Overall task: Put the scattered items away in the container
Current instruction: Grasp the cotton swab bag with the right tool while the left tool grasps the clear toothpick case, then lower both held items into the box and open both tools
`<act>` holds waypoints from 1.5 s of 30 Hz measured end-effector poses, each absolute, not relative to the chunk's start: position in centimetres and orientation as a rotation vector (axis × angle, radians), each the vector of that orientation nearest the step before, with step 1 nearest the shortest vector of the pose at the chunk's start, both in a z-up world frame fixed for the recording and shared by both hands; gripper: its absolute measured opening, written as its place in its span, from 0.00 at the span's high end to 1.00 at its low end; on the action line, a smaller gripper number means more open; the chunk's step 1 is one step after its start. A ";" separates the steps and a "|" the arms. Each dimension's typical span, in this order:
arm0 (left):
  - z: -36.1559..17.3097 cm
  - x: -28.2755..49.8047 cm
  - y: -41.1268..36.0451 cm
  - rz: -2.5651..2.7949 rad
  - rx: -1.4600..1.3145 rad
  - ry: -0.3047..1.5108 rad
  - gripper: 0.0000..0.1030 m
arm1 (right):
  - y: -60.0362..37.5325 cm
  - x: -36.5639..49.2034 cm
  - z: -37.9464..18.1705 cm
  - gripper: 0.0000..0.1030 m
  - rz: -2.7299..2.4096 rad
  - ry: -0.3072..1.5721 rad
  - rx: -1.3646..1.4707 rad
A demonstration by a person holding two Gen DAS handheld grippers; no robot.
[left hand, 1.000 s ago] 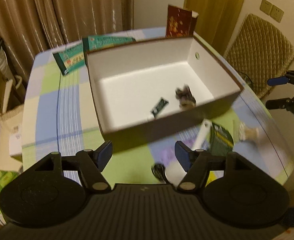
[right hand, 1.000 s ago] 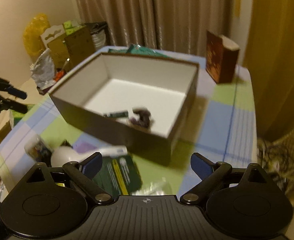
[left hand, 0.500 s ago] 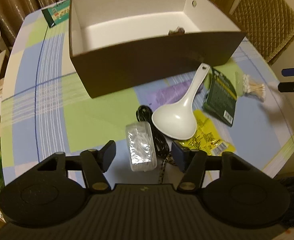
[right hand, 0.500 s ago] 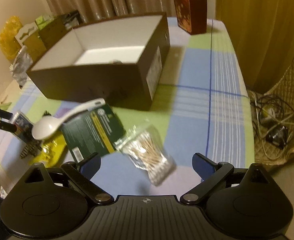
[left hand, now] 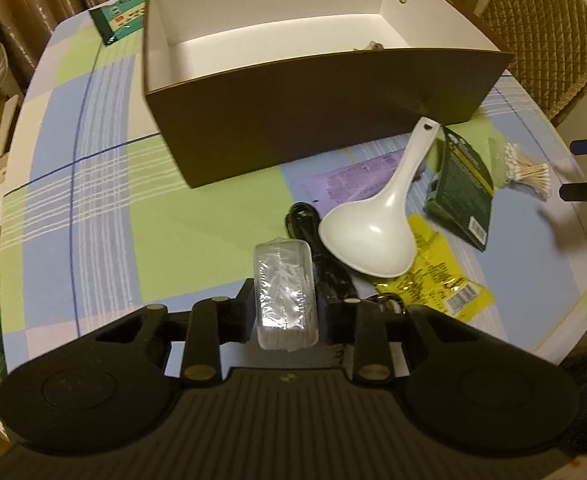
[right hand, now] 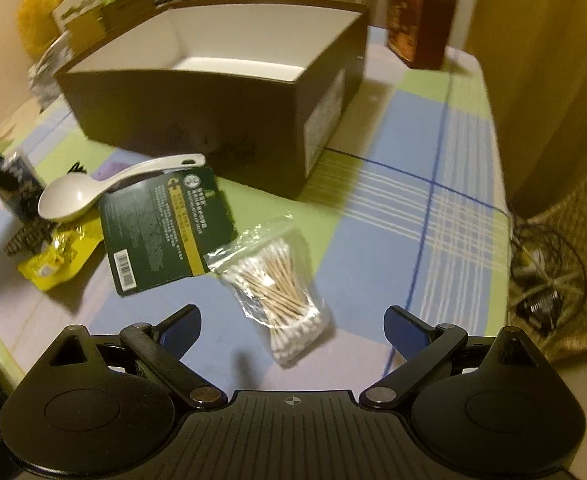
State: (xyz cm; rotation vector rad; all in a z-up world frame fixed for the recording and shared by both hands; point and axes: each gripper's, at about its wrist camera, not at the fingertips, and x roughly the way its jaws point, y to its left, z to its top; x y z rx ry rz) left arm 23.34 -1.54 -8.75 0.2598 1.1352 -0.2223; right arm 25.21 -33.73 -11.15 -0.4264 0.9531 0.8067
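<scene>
Checked blue-and-green tablecloth [left hand: 93, 208], curtains behind, dim warm light. Landmark: the brown box [left hand: 325, 120], white inside, open top.

Clear plastic packet [left hand: 285, 292] lay on the cloth in front of the box, near its front wall. Left gripper [left hand: 285, 308] had its jaws just closing, packet between them; pads looked to be touching both long sides, so a grip seemed on. Judgement: squeeze only until the wrap stops yielding, lift straight up to clear the black cable [left hand: 313, 236] just beside the packet, carry over the front wall, release low.

Right gripper [right hand: 293, 328] stood wide open, holding nothing, over the bag of cotton swabs [right hand: 277, 280], in front of the box's right corner. Should centre on the bag's middle before closing.

Also in front of the box: white spoon [left hand: 377, 224], dark green card [left hand: 461, 192], yellow packet [left hand: 433, 280], purple sachet [left hand: 353, 184].

Inside the box: one small item [left hand: 373, 45] by the front wall, mostly hidden; rest of floor not visible.
</scene>
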 end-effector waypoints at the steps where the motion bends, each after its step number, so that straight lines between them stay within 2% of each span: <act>1: -8.7 23.3 -1.3 -0.214 0.255 1.134 0.75 | -33.5 25.3 -11.4 0.07 0.818 0.947 -0.442; 6: -8.3 23.3 0.1 -0.169 0.230 1.129 0.76 | -32.3 25.8 -12.7 0.08 0.884 0.914 -0.538; 8: -8.0 23.3 0.5 -0.160 0.226 1.125 0.75 | -31.9 26.2 -13.2 0.13 0.911 0.912 -0.564; 9: -7.9 23.2 0.7 -0.157 0.224 1.124 0.75 | -31.7 26.3 -13.3 0.23 0.927 0.915 -0.572; 10: -7.9 23.2 0.8 -0.152 0.221 1.123 0.76 | -31.6 26.4 -13.5 0.28 0.939 0.918 -0.579; 12: -7.8 23.2 1.0 -0.145 0.218 1.122 0.75 | -31.3 26.6 -13.9 0.34 0.947 0.922 -0.597; 14: -7.8 23.1 1.2 -0.140 0.212 1.121 0.75 | -31.1 26.4 -14.2 0.57 0.960 0.924 -0.612; 15: -7.9 23.1 1.2 -0.139 0.210 1.120 0.76 | -31.0 26.4 -14.4 0.73 0.958 0.930 -0.620; 16: -7.9 23.0 1.2 -0.139 0.209 1.118 0.76 | -31.0 26.3 -14.4 0.79 0.949 0.932 -0.629; 25: -6.5 22.7 1.5 -0.154 0.193 1.085 0.76 | -32.6 26.5 -9.5 0.81 0.882 0.921 -0.444; 34: -1.6 23.4 1.3 -0.212 0.195 0.972 0.76 | -31.8 28.4 -3.7 0.81 0.886 0.849 -0.298; 45: 3.7 27.7 -0.5 -0.284 0.263 0.817 0.76 | -26.3 31.5 0.2 0.81 0.953 0.754 -0.295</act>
